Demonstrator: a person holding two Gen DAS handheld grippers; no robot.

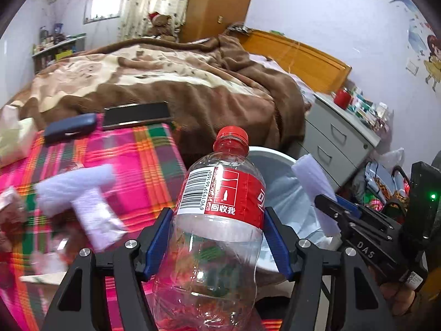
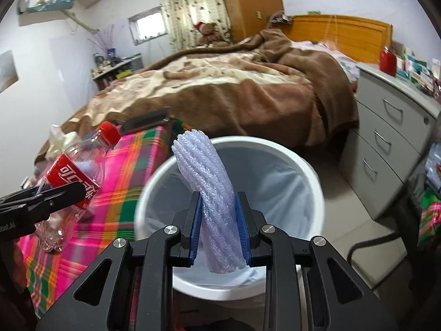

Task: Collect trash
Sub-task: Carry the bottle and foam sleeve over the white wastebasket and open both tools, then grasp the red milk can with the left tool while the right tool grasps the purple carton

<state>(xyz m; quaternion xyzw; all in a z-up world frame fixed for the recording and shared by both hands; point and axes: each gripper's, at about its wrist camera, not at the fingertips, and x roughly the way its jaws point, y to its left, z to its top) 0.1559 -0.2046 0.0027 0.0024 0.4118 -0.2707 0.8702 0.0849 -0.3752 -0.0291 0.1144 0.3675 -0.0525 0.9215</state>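
Observation:
My left gripper [image 1: 217, 237] is shut on an empty clear cola bottle [image 1: 220, 193] with a red cap and red label, held above the plaid cloth beside the bin. The bottle also shows in the right wrist view [image 2: 74, 182]. My right gripper [image 2: 219, 226] is shut on a roll of pale lilac foam netting [image 2: 212, 190] and holds it over the open white bin [image 2: 154, 182], which has a pale liner. The foam roll shows in the left wrist view [image 1: 314, 187], with the bin's rim [image 1: 275, 155] behind the bottle.
A pink plaid cloth [image 1: 132, 165] covers the table, with more foam pieces [image 1: 80, 190], a dark case [image 1: 70, 129], a phone [image 1: 136, 114] and a tissue pack [image 1: 13, 140]. A bed with a brown blanket [image 2: 220, 88] lies behind. Grey drawers [image 2: 391, 143] stand at the right.

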